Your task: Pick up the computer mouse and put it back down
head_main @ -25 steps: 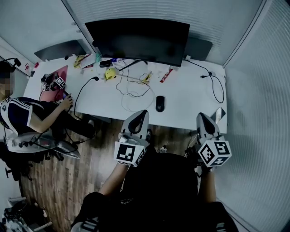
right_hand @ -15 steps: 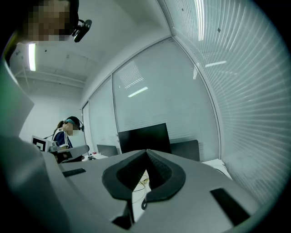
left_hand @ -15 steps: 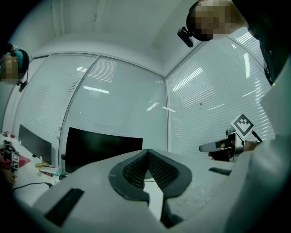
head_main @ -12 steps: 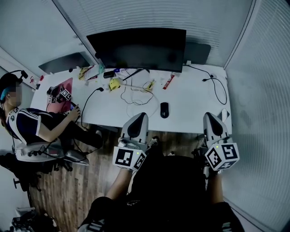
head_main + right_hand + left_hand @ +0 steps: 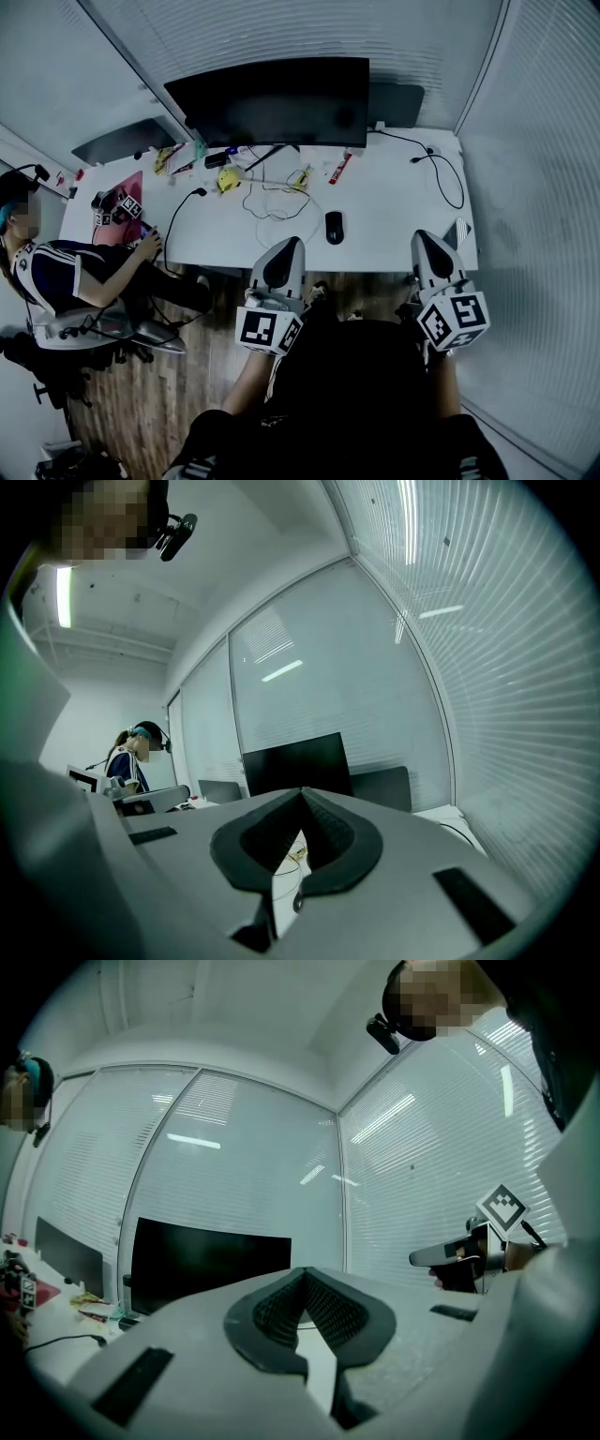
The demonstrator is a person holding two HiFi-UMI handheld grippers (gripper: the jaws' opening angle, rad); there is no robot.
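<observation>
The black computer mouse (image 5: 333,227) lies on the white desk (image 5: 394,220), near its front edge, in the head view. My left gripper (image 5: 289,244) is held in front of the desk edge, to the left of the mouse and apart from it. My right gripper (image 5: 422,237) is at the desk's front right, also clear of the mouse. Both point toward the desk at about level. In the left gripper view the left gripper (image 5: 305,1272) has its jaws together with nothing between them. The right gripper (image 5: 302,792) looks the same in its own view. Neither gripper view shows the mouse.
A wide dark monitor (image 5: 272,101) stands at the back of the desk. Loose cables (image 5: 272,199), a yellow object (image 5: 228,178) and small items lie mid-desk; a black cable (image 5: 450,183) loops at the right. A seated person (image 5: 66,267) works at the desk's left end. Blinds cover the glass walls.
The right gripper has risen slightly and the head view has shifted a little. The mouse lies in the same spot on the desk, and both grippers stay shut.
</observation>
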